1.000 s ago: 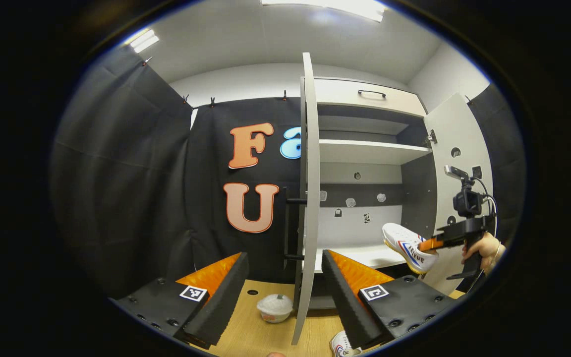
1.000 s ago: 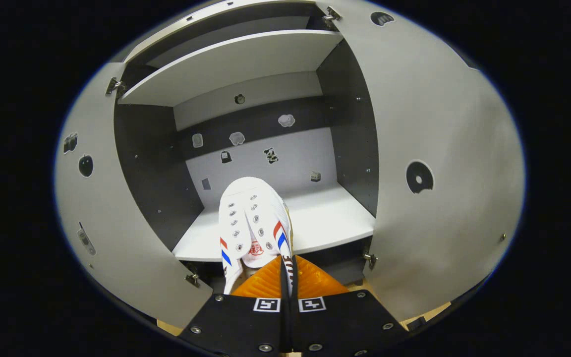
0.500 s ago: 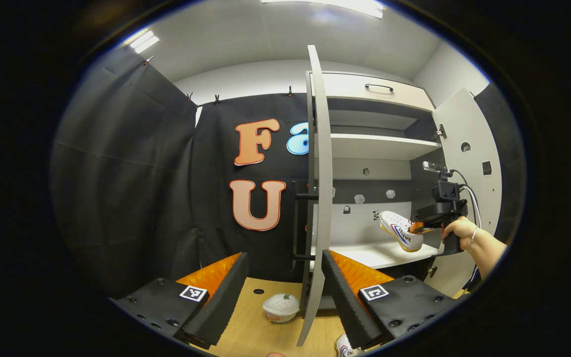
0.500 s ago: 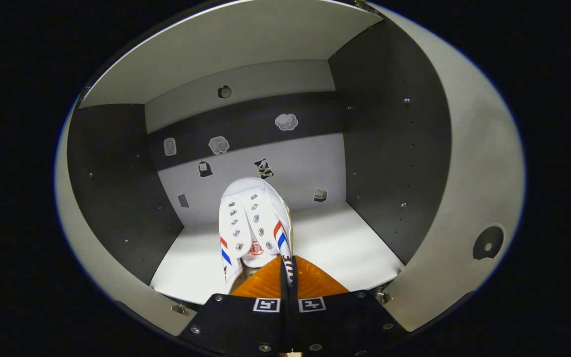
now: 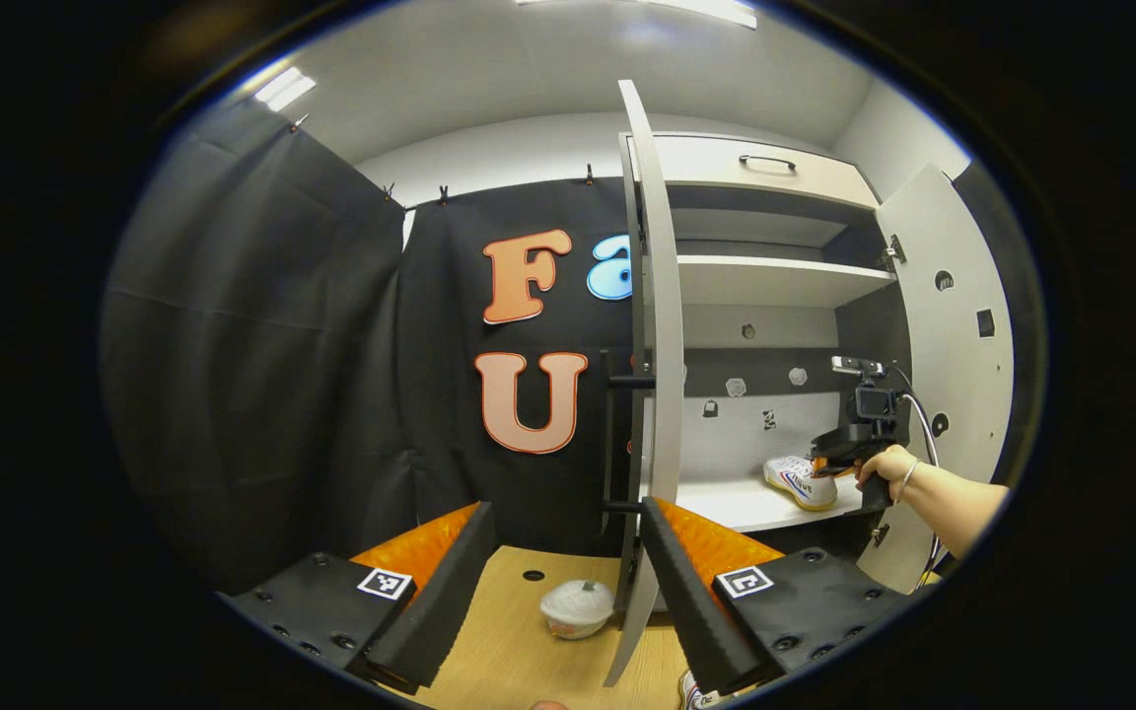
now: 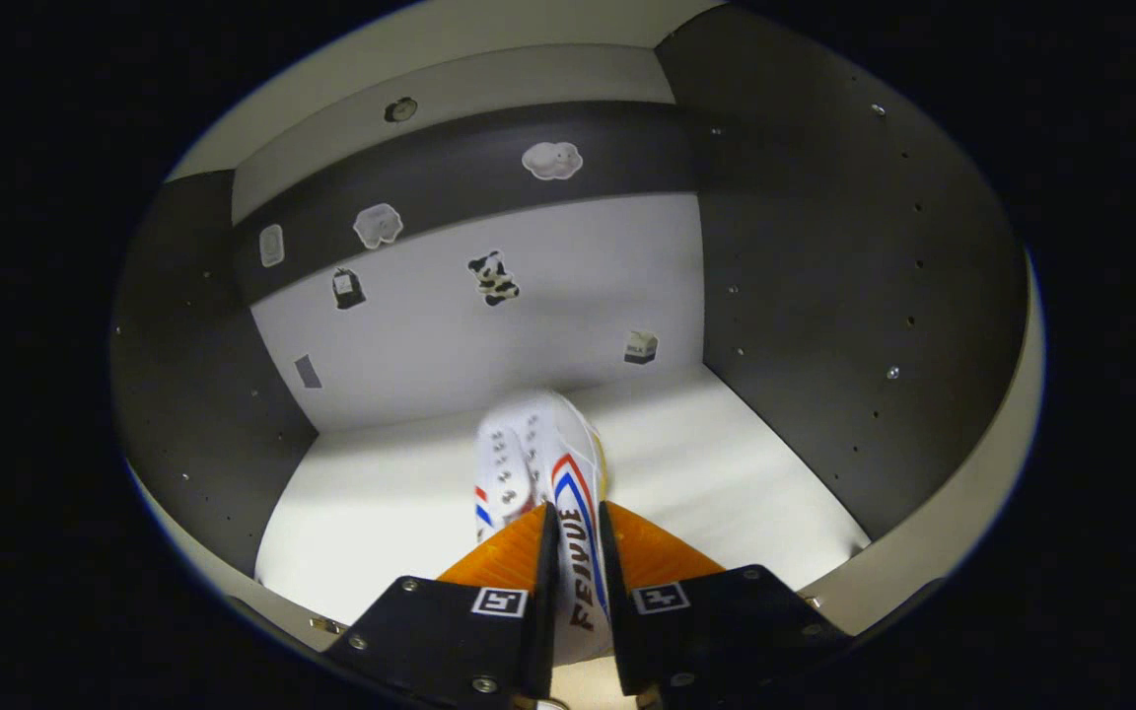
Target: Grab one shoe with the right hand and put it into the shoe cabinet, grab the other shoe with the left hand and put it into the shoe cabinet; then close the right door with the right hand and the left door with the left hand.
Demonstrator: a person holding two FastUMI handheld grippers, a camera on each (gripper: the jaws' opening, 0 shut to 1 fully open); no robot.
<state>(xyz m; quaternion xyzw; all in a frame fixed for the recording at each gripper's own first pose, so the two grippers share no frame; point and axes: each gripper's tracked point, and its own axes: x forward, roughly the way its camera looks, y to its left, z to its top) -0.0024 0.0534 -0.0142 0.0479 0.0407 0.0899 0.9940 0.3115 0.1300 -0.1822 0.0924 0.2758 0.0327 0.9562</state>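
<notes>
Right tool (image 6: pixel 573 552) around shoe (image 6: pixel 538 463) — on cabinet shelf (image 6: pixel 726 473).

Shoe (image 6: pixel 538 463) on shelf (image 6: pixel 726 463) inside cabinet (image 5: pixel 775 286).

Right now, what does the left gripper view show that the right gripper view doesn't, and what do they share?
Left gripper view: the open left tool, the left door edge-on, the top drawer, a white bowl on the wooden table, and the hand holding the right tool. Right gripper view: a cow sticker up close, and the white shoe between that tool's fingers. Shared: the white shoe down at the cabinet's lower shelf.
</notes>
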